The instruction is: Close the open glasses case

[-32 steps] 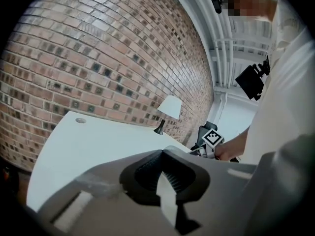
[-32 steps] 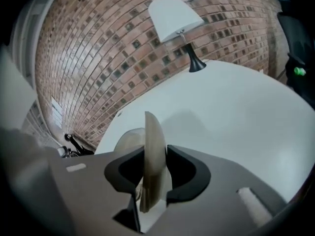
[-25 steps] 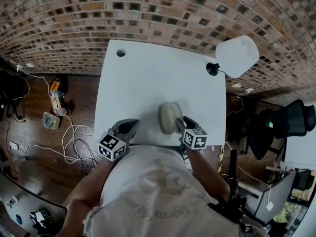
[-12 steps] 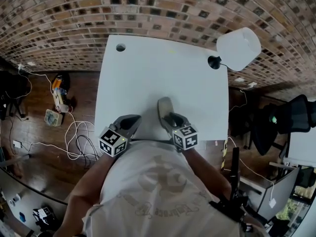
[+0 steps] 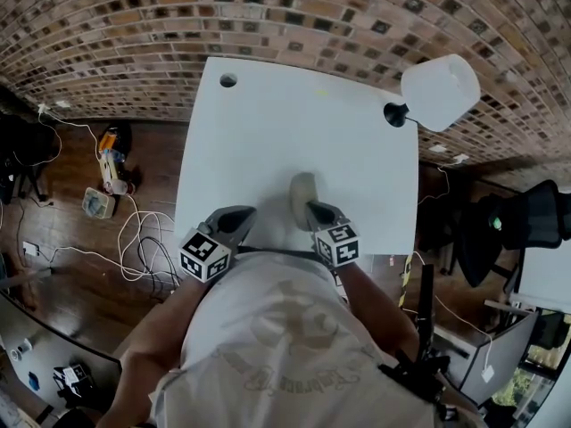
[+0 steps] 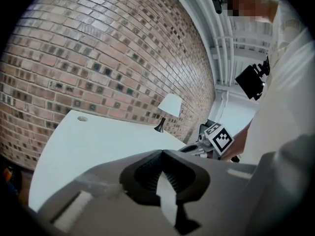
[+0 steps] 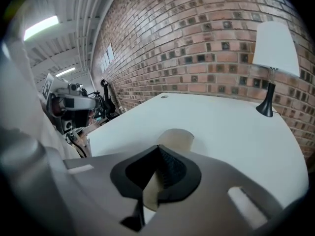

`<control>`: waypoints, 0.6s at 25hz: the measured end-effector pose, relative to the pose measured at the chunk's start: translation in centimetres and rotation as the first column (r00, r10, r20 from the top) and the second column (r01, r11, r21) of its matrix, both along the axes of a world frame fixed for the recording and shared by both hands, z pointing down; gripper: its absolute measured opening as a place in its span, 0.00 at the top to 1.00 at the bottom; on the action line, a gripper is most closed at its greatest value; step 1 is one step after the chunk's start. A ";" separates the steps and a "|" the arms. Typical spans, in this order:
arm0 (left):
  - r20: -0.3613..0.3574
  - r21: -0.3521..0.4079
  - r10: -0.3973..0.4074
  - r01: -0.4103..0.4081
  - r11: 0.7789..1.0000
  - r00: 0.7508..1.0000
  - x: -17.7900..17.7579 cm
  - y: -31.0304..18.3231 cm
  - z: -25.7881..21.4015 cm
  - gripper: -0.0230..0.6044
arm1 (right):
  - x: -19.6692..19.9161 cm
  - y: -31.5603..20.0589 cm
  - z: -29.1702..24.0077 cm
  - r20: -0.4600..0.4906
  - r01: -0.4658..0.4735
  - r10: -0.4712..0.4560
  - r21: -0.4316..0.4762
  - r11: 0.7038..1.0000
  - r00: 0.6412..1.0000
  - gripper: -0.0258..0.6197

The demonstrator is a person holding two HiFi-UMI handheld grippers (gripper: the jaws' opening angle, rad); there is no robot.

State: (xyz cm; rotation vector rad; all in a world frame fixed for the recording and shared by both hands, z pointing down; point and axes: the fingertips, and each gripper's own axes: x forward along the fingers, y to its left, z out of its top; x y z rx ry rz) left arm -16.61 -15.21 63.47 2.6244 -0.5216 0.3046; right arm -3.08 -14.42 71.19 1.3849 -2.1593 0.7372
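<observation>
— Where is the glasses case (image 5: 303, 198) found, relative to the right gripper (image 7: 157, 150)?
— Just ahead of its tips and partly beneath them, on the white table (image 5: 268, 132). Its tan shell is seen through the slit behind the tips.
— How are the jaws set?
— They are drawn together at the tips, with nothing clamped. A closed tip is probably preferred for pressing the lid down. The case looks nearly or fully shut.
— And the left gripper (image 6: 161, 154)?
— Closed too and empty. It is held well aside of the case, apparently so the lid is not obstructed.

Table (image 5: 268, 141): smooth matt white. Glasses case (image 5: 303, 194): beige, matt (cloth-like). Wall (image 5: 294, 16): rough brick. Floor (image 5: 53, 230): glossy wood.
</observation>
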 end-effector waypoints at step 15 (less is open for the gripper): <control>0.013 0.026 0.039 -0.039 0.999 0.999 0.3 0.1 -0.4 0.95 | -1.3 -0.7 -0.2 0.039 -0.032 0.033 -0.015 0.999 0.999 0.95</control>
